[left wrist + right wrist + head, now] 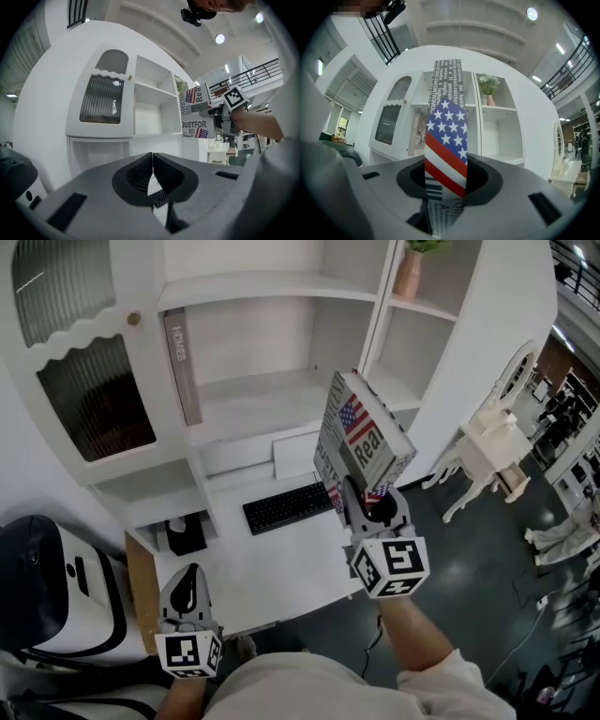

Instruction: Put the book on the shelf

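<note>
A book (364,439) with a stars-and-stripes cover stands upright in the air in front of the white shelf unit (281,381), with my right gripper (373,504) shut on its lower edge. In the right gripper view the book's spine (446,140) rises between the jaws, in line with the shelf's middle bay. My left gripper (187,598) hangs low at the desk's front left edge, its jaws closed on nothing (152,165). The left gripper view shows the book (194,115) at the right, level with the shelf.
A grey book (181,367) leans at the left of the middle shelf. A black keyboard (289,506) lies on the white desk (281,568). A pink vase (409,273) stands on the upper right shelf. White chairs (492,442) stand to the right.
</note>
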`<state>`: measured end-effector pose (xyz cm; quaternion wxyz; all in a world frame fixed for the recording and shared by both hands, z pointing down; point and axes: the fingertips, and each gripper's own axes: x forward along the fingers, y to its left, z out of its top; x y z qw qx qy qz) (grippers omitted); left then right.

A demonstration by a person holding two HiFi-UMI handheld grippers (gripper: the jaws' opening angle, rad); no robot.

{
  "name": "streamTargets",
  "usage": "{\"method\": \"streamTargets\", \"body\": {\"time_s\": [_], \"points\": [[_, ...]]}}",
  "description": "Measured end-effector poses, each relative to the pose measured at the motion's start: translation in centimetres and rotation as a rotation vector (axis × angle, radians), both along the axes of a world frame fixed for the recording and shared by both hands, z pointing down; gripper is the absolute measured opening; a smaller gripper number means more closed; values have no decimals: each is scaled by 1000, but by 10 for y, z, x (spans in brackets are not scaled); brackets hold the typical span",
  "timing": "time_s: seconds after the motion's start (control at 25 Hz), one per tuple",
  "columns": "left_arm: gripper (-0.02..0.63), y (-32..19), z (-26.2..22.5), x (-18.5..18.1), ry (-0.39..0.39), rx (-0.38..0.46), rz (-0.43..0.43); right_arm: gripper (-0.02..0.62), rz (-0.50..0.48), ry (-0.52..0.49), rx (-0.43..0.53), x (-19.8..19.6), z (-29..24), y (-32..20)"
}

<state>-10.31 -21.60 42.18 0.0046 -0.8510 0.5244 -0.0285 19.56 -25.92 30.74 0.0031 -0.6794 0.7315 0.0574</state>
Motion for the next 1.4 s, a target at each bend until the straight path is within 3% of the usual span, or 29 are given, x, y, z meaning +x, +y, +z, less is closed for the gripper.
{"method": "streamTargets", "body": {"time_s": [0.64, 1.4], "points": [[6, 9, 0, -26, 3, -5, -96, 156, -53, 14, 25, -2, -43, -74], [6, 18, 7, -53, 4, -27, -194, 156, -70, 12, -41, -8, -48, -163]]}}
